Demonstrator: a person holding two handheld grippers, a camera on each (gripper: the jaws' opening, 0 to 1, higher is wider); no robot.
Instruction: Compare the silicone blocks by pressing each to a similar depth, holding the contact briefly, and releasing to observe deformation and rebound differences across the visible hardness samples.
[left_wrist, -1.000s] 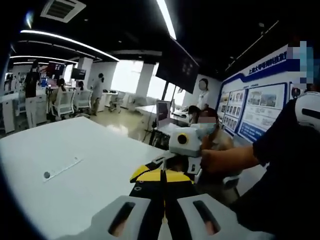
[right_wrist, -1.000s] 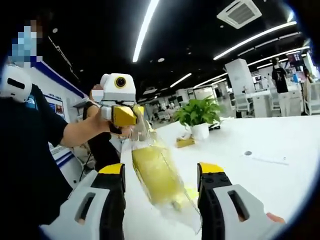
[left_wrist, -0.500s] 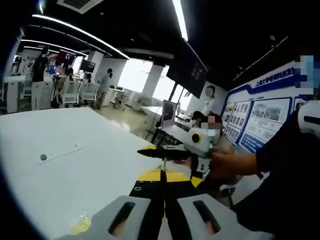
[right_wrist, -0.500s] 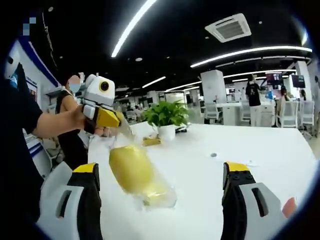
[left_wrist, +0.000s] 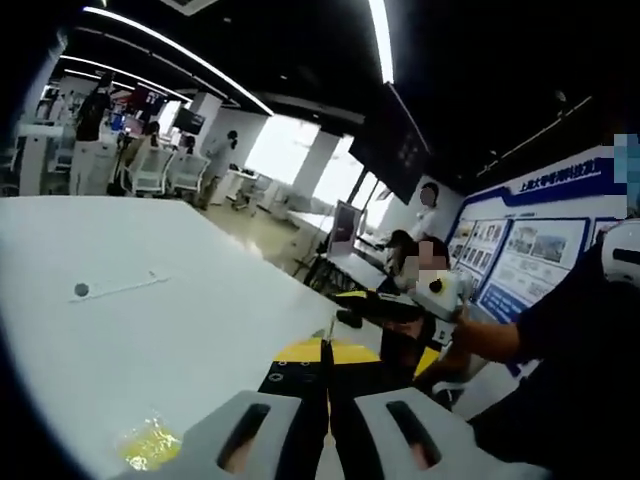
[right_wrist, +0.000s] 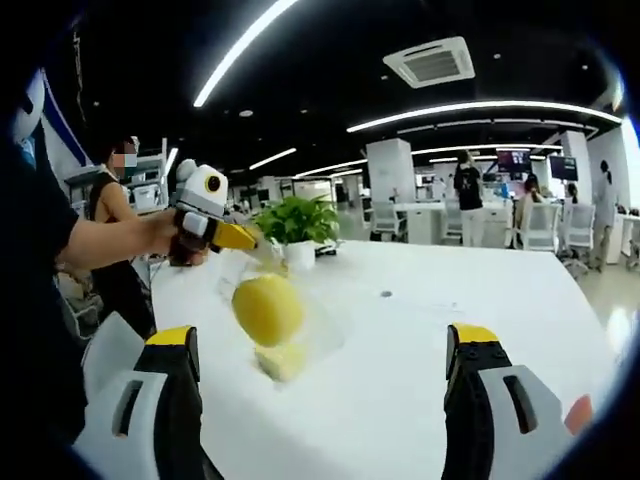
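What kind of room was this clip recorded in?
Most likely an open-plan office or demo hall. A large white table fills the foreground, desks with office chairs and standing people sit behind it, long ceiling strip lights run overhead, and blue-framed display boards line one wall.

Open office: white table (right_wrist: 420, 340), dark ceiling, strip lights (left_wrist: 380, 40).
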